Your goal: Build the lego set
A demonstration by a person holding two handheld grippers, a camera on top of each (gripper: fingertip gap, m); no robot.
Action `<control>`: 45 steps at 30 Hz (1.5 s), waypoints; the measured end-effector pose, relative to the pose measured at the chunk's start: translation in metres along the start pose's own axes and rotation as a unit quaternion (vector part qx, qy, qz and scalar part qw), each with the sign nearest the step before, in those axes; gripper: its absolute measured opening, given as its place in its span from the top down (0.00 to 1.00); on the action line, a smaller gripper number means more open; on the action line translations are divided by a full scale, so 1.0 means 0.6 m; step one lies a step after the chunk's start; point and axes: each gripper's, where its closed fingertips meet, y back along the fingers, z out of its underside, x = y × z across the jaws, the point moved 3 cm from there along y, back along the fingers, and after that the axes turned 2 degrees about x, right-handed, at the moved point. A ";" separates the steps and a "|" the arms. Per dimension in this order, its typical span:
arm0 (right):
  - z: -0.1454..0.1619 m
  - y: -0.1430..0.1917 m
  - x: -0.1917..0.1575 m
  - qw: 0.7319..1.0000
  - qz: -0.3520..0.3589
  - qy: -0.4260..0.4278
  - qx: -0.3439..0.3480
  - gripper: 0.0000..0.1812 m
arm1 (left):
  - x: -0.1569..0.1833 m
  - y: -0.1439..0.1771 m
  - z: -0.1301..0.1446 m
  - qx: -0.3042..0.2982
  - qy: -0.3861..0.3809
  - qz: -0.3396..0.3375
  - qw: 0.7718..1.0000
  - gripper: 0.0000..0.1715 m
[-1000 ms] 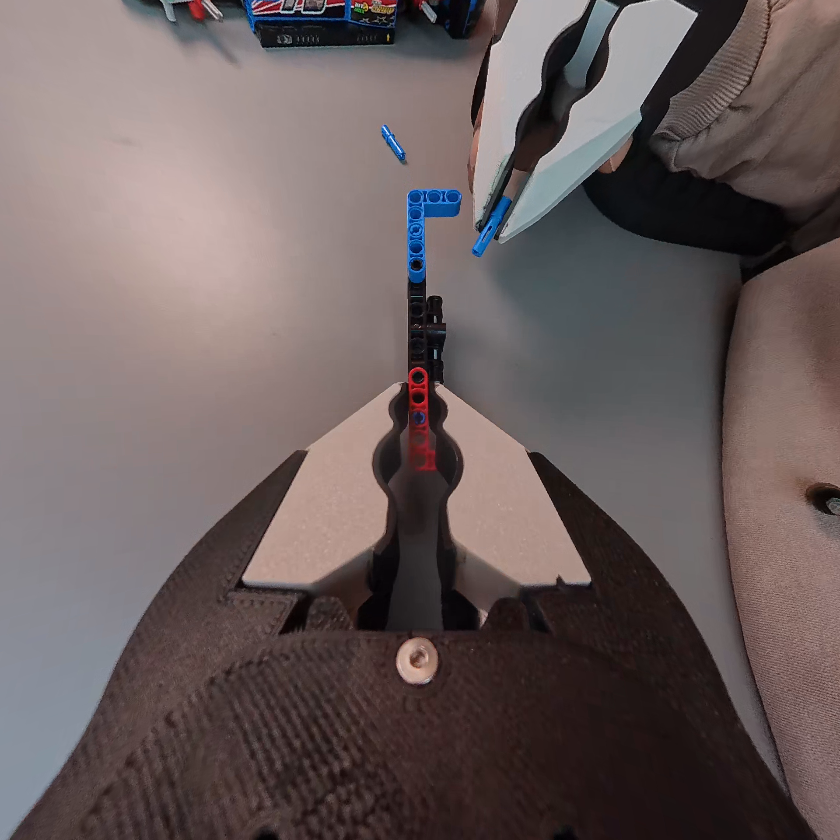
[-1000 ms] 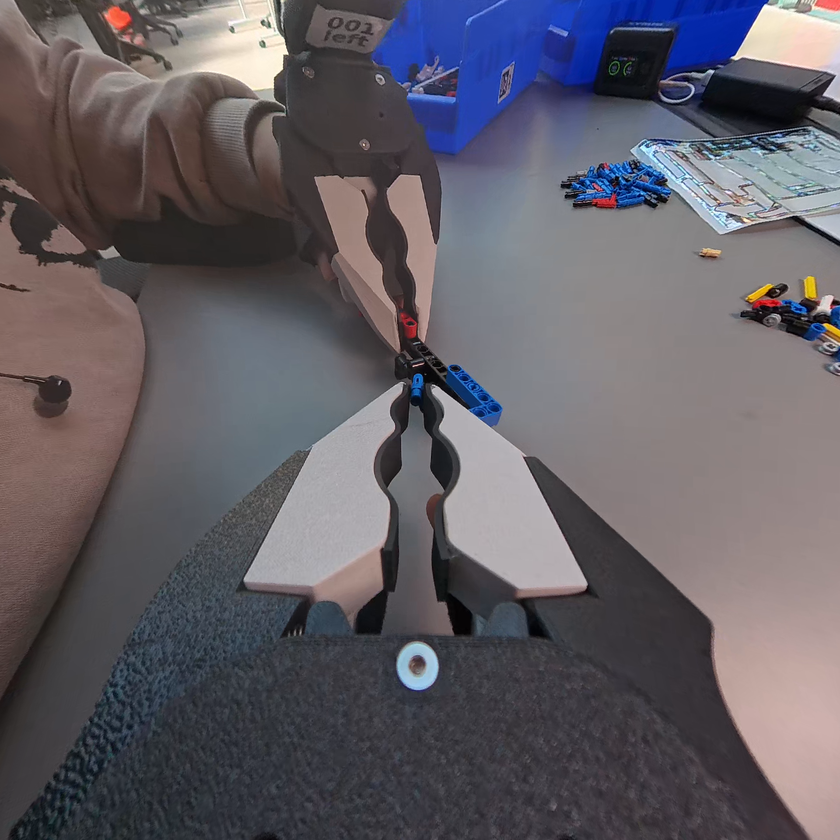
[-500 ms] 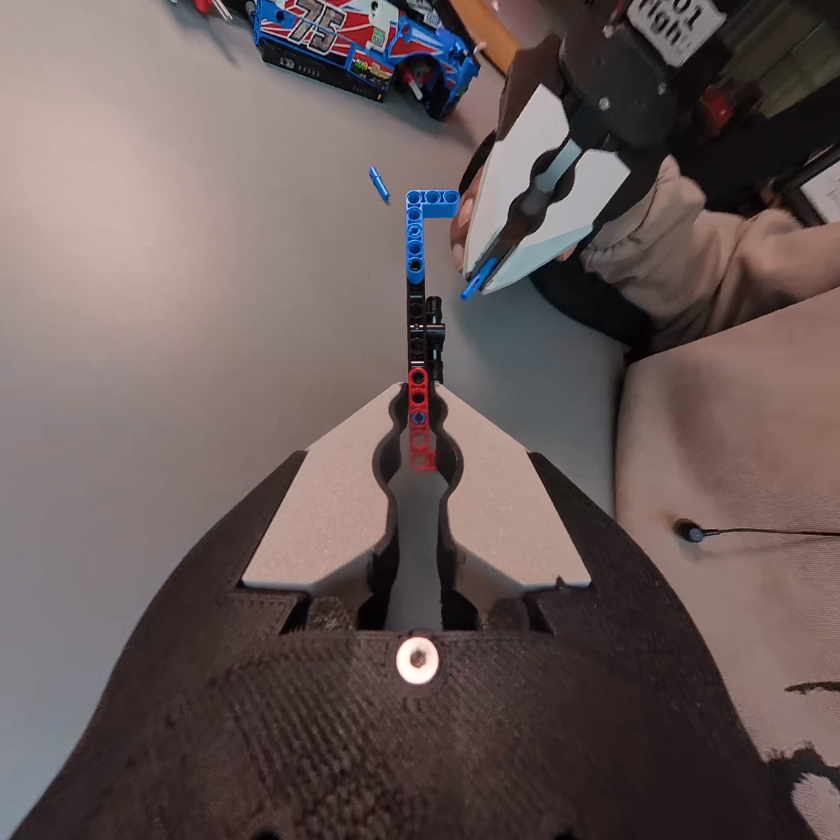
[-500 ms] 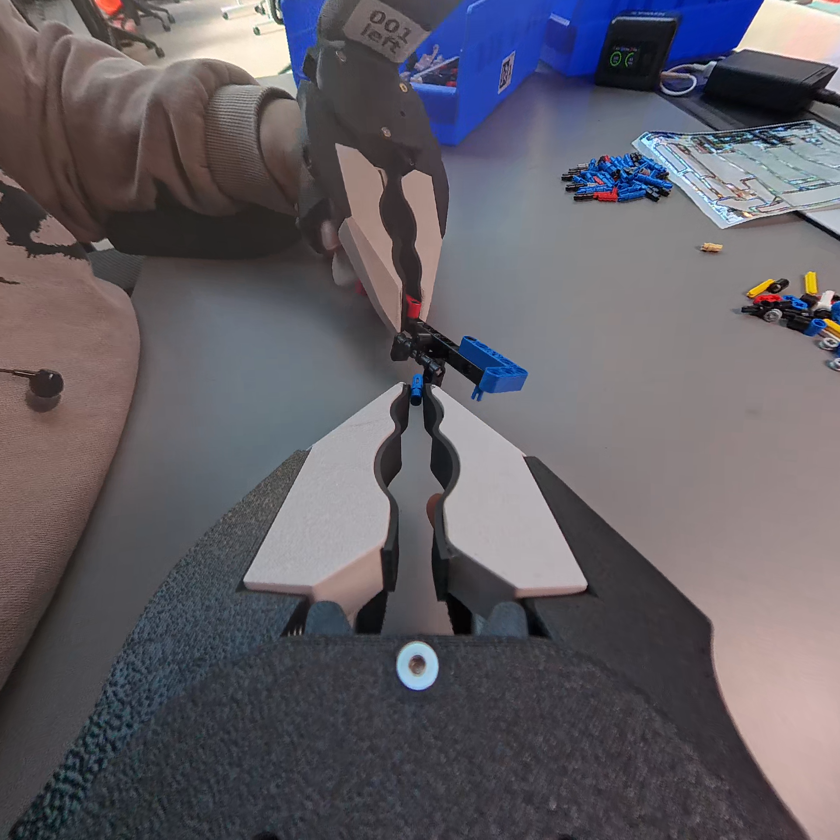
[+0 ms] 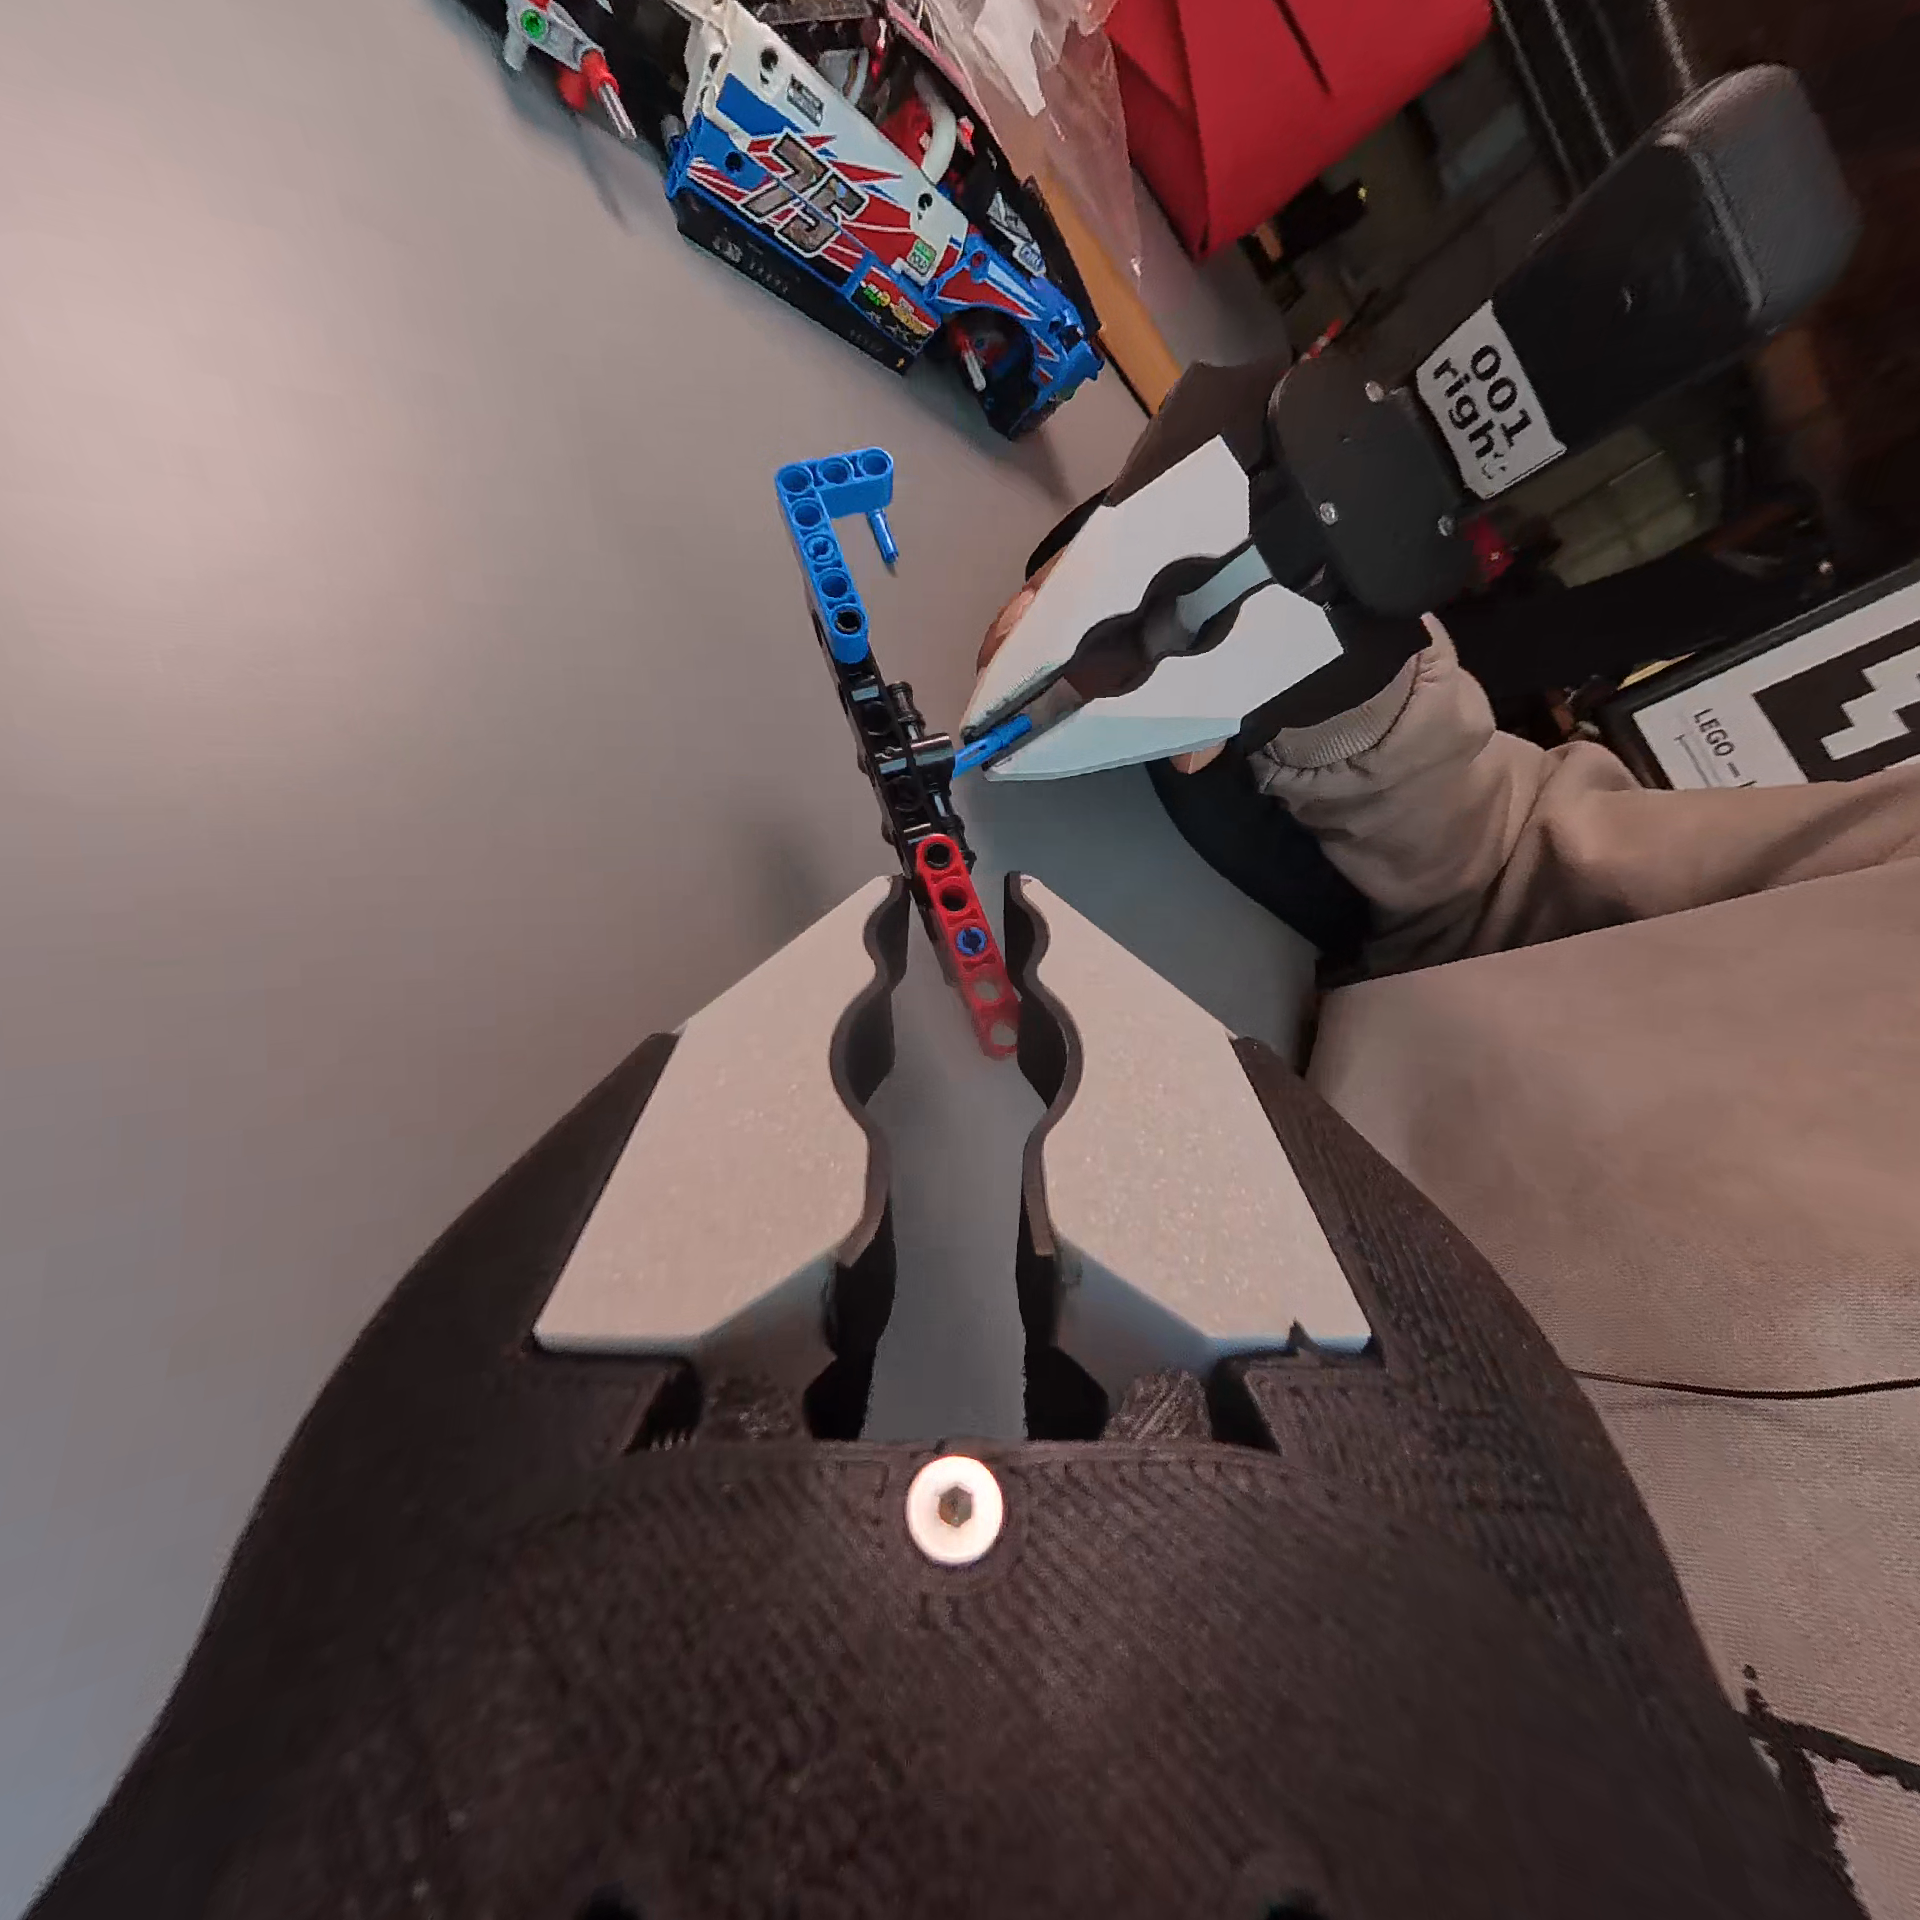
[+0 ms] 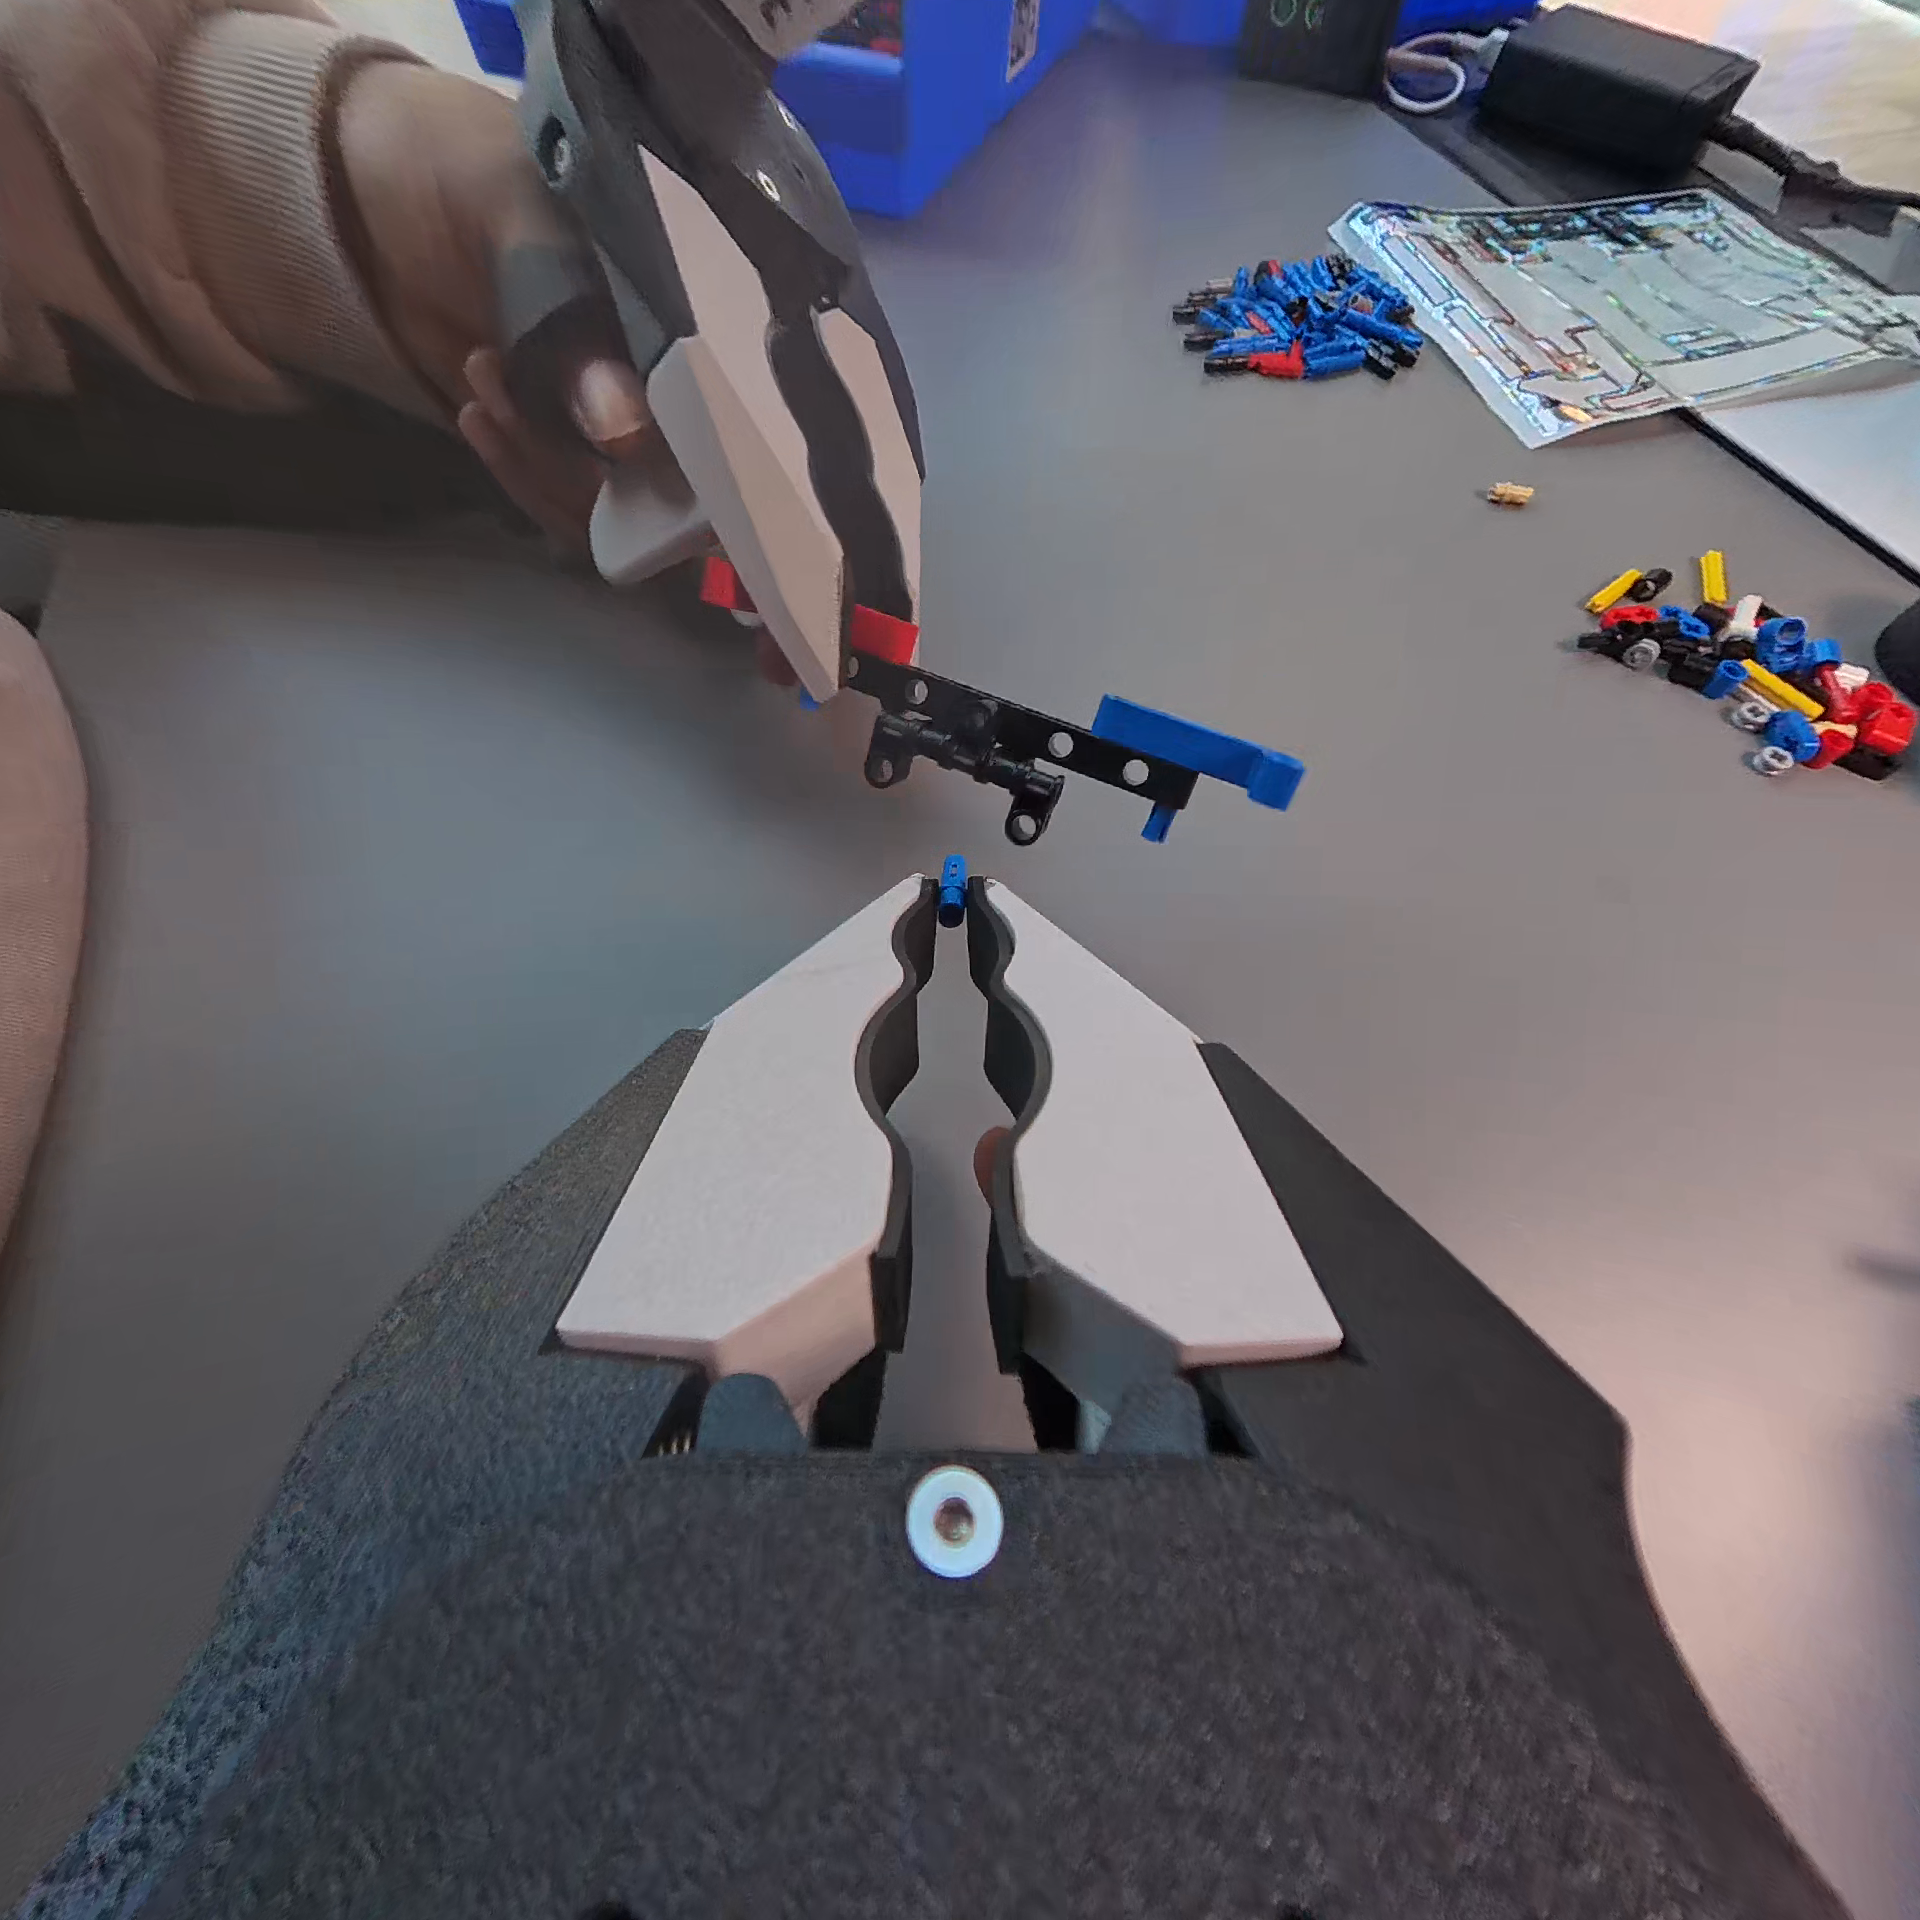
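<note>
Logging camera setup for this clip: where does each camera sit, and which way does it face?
Left wrist view: on the left gripper, looking along its jaws across the grey table at the beam assembly it holds; opposite sleeve visible.
Right wrist view: on the right gripper, facing the left one, pinching a blue pin; a hand shows.
Shared: assembly, pin, both grippers, table.

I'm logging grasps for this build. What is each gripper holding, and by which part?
The left gripper holds the beam assembly by its red end. The right gripper pinches a small blue pin at its rear half, tip protruding.
</note>
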 end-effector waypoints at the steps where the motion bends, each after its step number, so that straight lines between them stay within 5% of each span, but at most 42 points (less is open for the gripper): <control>1: 0.004 -0.003 0.002 1.000 0.008 0.002 -0.012 0.98 | 0.001 -0.004 0.004 -0.009 -0.010 -0.010 1.000 0.89; 5: 0.018 -0.007 0.006 0.999 0.023 0.013 -0.044 0.98 | 0.004 -0.005 0.013 -0.046 -0.058 -0.054 0.996 0.79; 12: 0.026 -0.011 0.009 0.997 0.031 0.015 -0.066 0.98 | -0.023 0.025 0.016 -0.099 -0.158 -0.143 0.972 0.78; 19: 0.033 -0.009 0.022 0.995 0.052 0.013 -0.085 0.98 | 0.017 0.016 0.060 -0.169 -0.162 -0.039 0.971 0.90; 25: 0.030 0.012 0.054 0.992 0.094 0.000 -0.082 0.98 | 0.092 -0.032 0.071 -0.151 -0.258 0.028 0.954 0.84; 30: 0.027 0.026 0.060 0.993 0.101 -0.010 -0.066 0.98 | 0.022 0.043 0.010 -0.118 -0.399 -0.110 0.903 0.77; 34: 0.023 0.021 0.052 0.995 0.082 -0.009 -0.057 0.98 | -0.042 0.080 0.030 -0.161 -0.417 -0.134 0.885 0.64; 39: 0.028 0.014 0.040 0.996 0.066 0.008 -0.063 0.98 | -0.046 0.060 0.039 -0.178 -0.411 -0.135 0.884 0.88; 45: 0.027 0.019 0.044 0.996 0.067 0.000 -0.055 0.98 | -0.034 0.052 0.055 -0.200 -0.392 -0.133 0.888 0.93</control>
